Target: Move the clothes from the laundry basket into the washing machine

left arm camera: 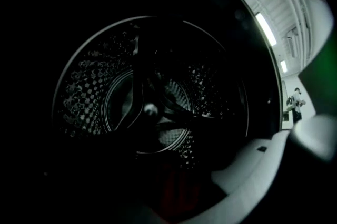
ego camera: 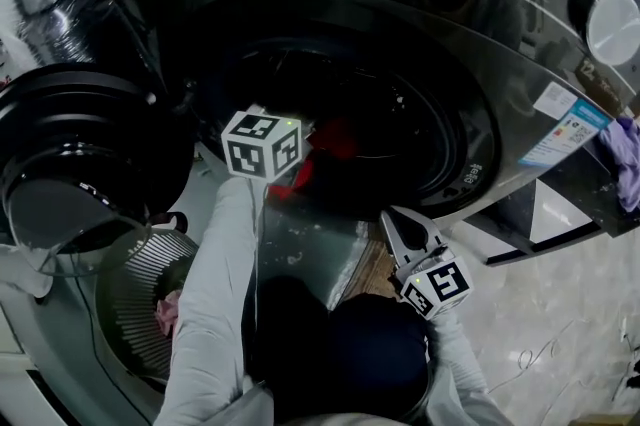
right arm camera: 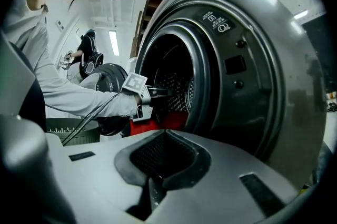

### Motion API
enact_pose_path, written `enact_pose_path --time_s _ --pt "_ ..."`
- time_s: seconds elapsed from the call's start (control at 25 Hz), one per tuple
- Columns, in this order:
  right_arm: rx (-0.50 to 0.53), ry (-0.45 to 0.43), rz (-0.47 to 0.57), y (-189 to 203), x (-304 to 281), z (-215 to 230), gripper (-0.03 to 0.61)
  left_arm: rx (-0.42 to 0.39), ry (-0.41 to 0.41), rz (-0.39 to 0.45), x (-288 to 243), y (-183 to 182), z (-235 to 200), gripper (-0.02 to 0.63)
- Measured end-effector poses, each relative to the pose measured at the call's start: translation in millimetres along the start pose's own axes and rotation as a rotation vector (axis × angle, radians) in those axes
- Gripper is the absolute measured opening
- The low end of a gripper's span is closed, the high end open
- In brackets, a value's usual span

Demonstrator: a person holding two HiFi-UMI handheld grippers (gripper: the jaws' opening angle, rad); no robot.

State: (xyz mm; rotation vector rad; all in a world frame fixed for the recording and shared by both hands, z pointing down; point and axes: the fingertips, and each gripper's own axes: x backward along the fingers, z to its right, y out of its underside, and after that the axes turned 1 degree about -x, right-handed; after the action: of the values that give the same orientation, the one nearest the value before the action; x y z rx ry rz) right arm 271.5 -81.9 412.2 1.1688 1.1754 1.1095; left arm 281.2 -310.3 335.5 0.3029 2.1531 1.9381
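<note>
The washing machine's round drum opening (ego camera: 400,129) faces me. My left gripper (ego camera: 298,136), with its marker cube, reaches level into the opening and stands open; in the right gripper view this left gripper (right arm camera: 164,93) hangs just above a red garment (right arm camera: 166,121). That red garment (ego camera: 328,146) lies over the drum's lower lip and shows dimly at the bottom of the left gripper view (left arm camera: 179,191), with no pad pressing on it. The right gripper (ego camera: 393,218) waits outside, below the opening, jaws shut and empty (right arm camera: 160,136). The laundry basket (ego camera: 130,284) stands at lower left with a pinkish cloth (ego camera: 166,314) inside.
The machine's dark round door (ego camera: 85,164) hangs open at the left, above the basket. A purple cloth (ego camera: 625,152) lies at the far right by an open lower panel (ego camera: 545,209). The white control knob (ego camera: 612,24) sits top right. Pale floor (ego camera: 560,334) spreads to the right.
</note>
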Motion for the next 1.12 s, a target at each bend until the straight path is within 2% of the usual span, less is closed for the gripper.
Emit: enact_pose_path --time_s 0.12,0.32,0.52,0.76,0.88,1.0,1.04,1.12 --pt "0.009 -0.028 0.005 -3.5 -7.1 -9.4 0.018 -0.03 0.004 -0.02 21.8 -1.8 2.4 0.318" --pt "0.03 -0.064 0.0 -5.8 -17.4 -21.8 0.018 -0.056 0.033 -0.088 61.8 15.0 17.9 0.318" --pt "0.038 -0.108 0.0 -7.8 -26.3 -36.8 0.018 -0.067 -0.003 -0.107 99.8 26.3 22.7 0.318" --pt "0.055 -0.138 0.016 -15.8 -33.4 -49.9 0.018 -0.088 -0.023 -0.236 124.0 76.7 33.1 0.318" --pt "0.056 -0.146 0.022 -18.0 -35.9 -55.0 0.018 -0.11 -0.077 -0.285 129.4 102.9 29.5 0.318" --pt "0.064 -0.152 0.026 -20.1 -35.8 -57.8 0.018 -0.17 -0.186 -0.299 131.7 117.8 15.0 0.299" --pt "0.064 -0.152 0.026 -20.0 -35.4 -57.8 0.018 -0.195 -0.225 -0.311 131.9 121.9 9.7 0.236" --pt "0.058 -0.147 0.024 -17.7 -34.3 -56.3 0.018 -0.228 -0.277 -0.343 129.9 129.3 3.0 0.175"
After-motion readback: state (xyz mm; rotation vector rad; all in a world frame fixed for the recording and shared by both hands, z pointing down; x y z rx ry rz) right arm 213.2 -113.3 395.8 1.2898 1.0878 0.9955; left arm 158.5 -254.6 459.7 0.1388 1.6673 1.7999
